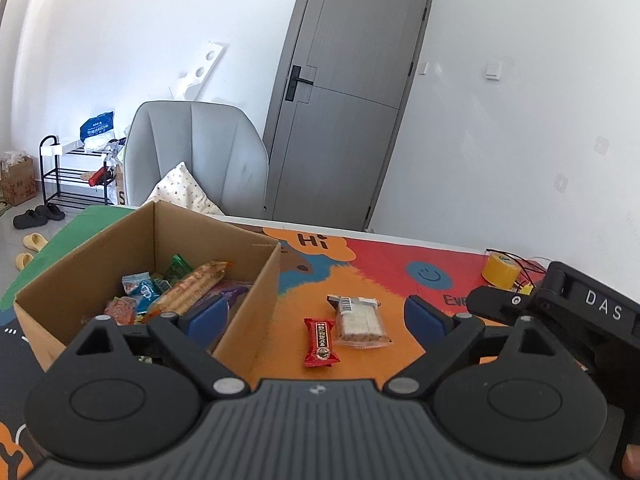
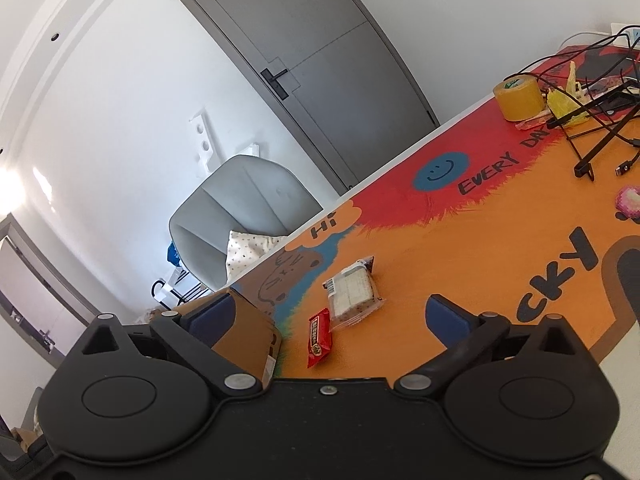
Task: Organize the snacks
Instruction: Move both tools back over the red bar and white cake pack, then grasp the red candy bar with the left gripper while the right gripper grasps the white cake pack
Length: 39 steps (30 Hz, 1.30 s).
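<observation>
A cardboard box (image 1: 256, 304) with a divider stands on the left of the colourful table mat; its left compartment holds several snack packs (image 1: 188, 288). On the mat to the right of the box lie a red snack bar (image 1: 321, 342) and a clear pack of pale wafers (image 1: 359, 322). My left gripper (image 1: 316, 314) is open above them, its left finger over the box, nothing between its pads. The right gripper (image 2: 326, 316) is open too, with the red bar (image 2: 319, 337) and wafer pack (image 2: 352, 294) on the mat ahead of it. The box corner (image 2: 248, 328) shows behind its left finger.
A yellow tape roll (image 2: 519, 96) and tangled black cables (image 2: 592, 120) lie at the mat's far right. The right gripper's body (image 1: 576, 312) is at the right edge of the left wrist view. A grey armchair (image 1: 196, 152) and a grey door (image 1: 344, 92) stand beyond the table.
</observation>
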Each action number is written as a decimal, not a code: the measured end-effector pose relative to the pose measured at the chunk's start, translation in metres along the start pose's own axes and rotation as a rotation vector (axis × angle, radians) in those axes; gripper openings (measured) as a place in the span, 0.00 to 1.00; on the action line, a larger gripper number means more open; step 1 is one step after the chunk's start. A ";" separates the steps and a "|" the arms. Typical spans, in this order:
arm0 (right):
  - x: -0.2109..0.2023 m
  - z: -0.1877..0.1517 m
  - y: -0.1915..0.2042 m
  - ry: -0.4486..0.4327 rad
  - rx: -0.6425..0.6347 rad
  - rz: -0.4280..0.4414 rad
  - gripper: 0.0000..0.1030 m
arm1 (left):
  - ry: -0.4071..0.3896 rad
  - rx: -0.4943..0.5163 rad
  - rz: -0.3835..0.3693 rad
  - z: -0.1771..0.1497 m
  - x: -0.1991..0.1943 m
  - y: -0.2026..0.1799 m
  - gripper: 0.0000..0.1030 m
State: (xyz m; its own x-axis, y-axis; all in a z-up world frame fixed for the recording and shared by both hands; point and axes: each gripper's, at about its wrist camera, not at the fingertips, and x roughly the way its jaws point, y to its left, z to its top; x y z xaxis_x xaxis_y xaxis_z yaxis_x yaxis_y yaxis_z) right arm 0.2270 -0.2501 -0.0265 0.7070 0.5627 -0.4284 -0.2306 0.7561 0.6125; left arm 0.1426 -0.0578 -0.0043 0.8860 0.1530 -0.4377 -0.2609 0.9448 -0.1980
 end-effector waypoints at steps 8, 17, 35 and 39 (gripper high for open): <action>0.012 0.009 -0.023 0.016 0.035 0.007 1.00 | 0.029 0.047 -0.020 -0.006 0.019 -0.024 0.89; 0.027 0.020 -0.031 0.040 0.019 0.017 1.00 | 0.096 0.017 -0.003 -0.007 0.046 -0.030 0.71; 0.073 0.030 -0.023 0.118 -0.017 -0.007 0.92 | 0.203 -0.025 0.029 -0.010 0.100 -0.029 0.51; 0.082 0.031 -0.021 0.136 -0.026 -0.015 0.92 | 0.223 -0.026 0.041 -0.015 0.111 -0.029 0.49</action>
State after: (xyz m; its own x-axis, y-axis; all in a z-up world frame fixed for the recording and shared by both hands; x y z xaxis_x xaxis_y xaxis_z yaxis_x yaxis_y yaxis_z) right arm 0.3106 -0.2302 -0.0545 0.6140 0.5901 -0.5243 -0.2390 0.7720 0.5890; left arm 0.2426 -0.0725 -0.0608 0.7685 0.1202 -0.6285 -0.3069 0.9311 -0.1972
